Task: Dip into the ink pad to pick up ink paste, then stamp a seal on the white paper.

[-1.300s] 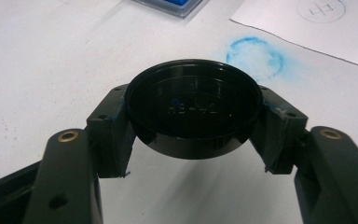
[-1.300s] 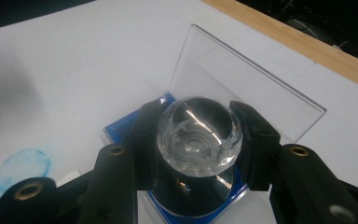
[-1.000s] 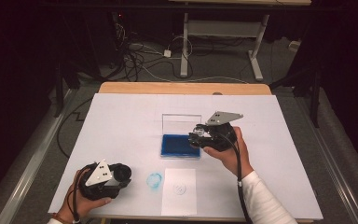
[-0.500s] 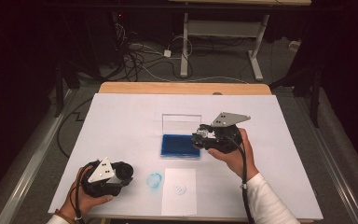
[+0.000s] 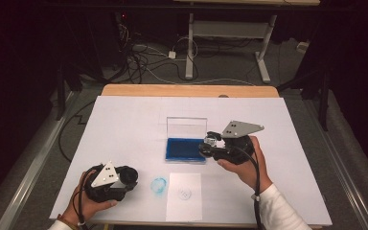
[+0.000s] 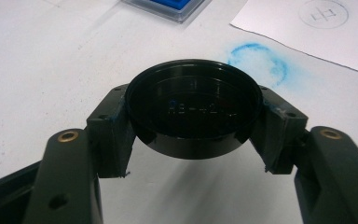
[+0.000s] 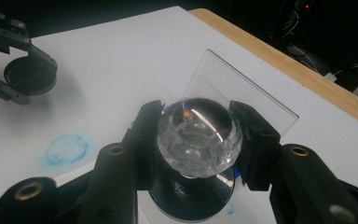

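A stamp with a clear faceted knob (image 7: 196, 126) and a round black base (image 7: 191, 203) is clamped in my right gripper (image 7: 196, 140). In the high view that right gripper (image 5: 211, 145) hovers at the right edge of the blue ink pad (image 5: 186, 148), whose clear lid (image 5: 187, 127) stands open. My left gripper (image 5: 128, 178) is low at the front left, shut on a round black cap (image 6: 193, 109). The same cap (image 7: 30, 74) appears far off in the right gripper view.
A white sheet (image 5: 184, 203) with a faint round stamp mark (image 5: 185, 193) lies near the front edge. A blue ring stain (image 5: 159, 184) marks the white table cover (image 5: 124, 124) between sheet and left gripper. Cables and desk legs stand beyond the far edge.
My right gripper has drifted a little right and toward the person with the stamp, from over the ink pad to its right edge. The left gripper has barely moved.
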Available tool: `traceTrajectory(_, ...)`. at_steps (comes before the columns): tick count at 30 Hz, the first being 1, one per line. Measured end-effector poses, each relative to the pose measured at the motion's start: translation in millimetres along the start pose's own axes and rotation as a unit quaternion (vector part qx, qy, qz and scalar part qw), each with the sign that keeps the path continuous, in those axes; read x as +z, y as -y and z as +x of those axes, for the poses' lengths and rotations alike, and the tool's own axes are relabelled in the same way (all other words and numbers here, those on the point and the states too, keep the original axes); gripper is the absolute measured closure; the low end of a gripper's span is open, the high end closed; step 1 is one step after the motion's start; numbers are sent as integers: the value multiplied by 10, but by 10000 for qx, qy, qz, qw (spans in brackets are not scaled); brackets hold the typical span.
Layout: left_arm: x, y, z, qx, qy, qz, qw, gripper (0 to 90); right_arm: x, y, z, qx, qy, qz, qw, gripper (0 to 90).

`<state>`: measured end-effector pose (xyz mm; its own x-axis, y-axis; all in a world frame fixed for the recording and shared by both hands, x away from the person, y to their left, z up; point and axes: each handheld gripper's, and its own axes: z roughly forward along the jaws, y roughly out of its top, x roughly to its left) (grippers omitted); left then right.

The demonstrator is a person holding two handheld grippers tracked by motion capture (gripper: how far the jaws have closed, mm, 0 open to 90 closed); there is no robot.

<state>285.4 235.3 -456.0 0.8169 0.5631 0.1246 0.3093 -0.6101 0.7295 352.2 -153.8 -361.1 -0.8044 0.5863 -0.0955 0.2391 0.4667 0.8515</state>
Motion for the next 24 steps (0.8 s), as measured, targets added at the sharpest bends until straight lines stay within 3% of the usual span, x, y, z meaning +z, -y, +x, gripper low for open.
traceTrajectory(24,26,8,-8,45,77,45,10000,365,-99,4,269,-251,-371,-13,9990,570)
